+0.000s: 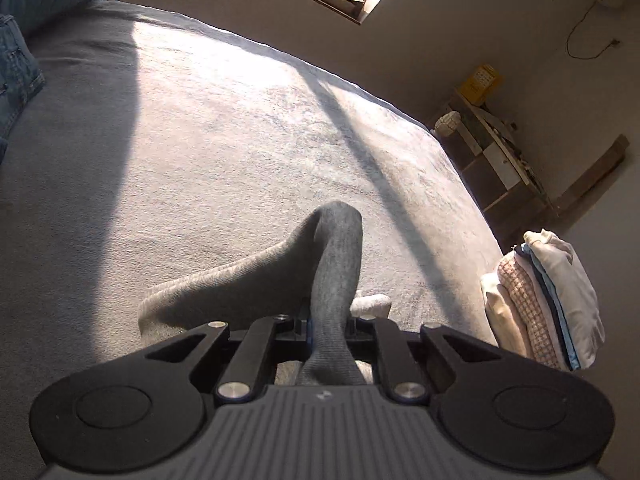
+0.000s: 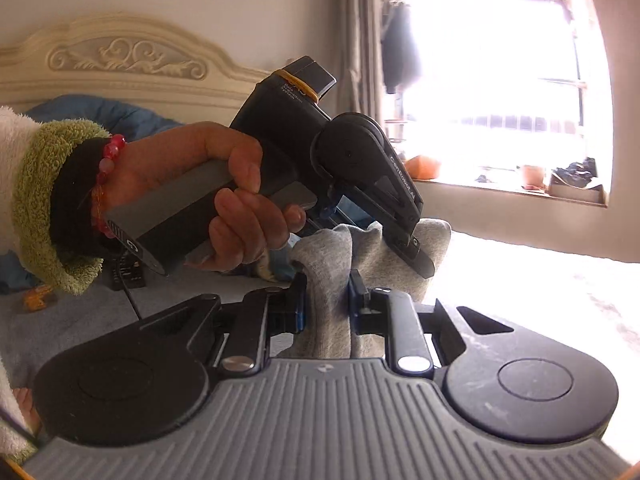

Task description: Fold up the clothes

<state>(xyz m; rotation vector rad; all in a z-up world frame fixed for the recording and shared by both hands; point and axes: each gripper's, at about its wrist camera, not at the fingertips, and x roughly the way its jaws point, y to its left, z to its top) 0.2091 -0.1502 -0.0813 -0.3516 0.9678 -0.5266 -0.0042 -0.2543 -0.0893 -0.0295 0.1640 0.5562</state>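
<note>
Both tools are clamped on a grey sock: the left tool [image 1: 328, 322] grips one end, the right tool [image 2: 326, 300] the other. The sock [image 1: 276, 276] hangs limp above the bed [image 1: 240, 120], near a stack of folded clothes [image 1: 548, 304]. It looks light, soft and stretchy, so it is best pinched at cuff and toe.

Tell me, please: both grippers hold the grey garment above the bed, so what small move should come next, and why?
Probably lower both hands toward the bed and lay the grey garment flat. The left gripper and the right gripper are both shut on it, and it hangs bunched between them, so no clean fold seems possible yet. The folded pile sits at the bed's edge.
</note>
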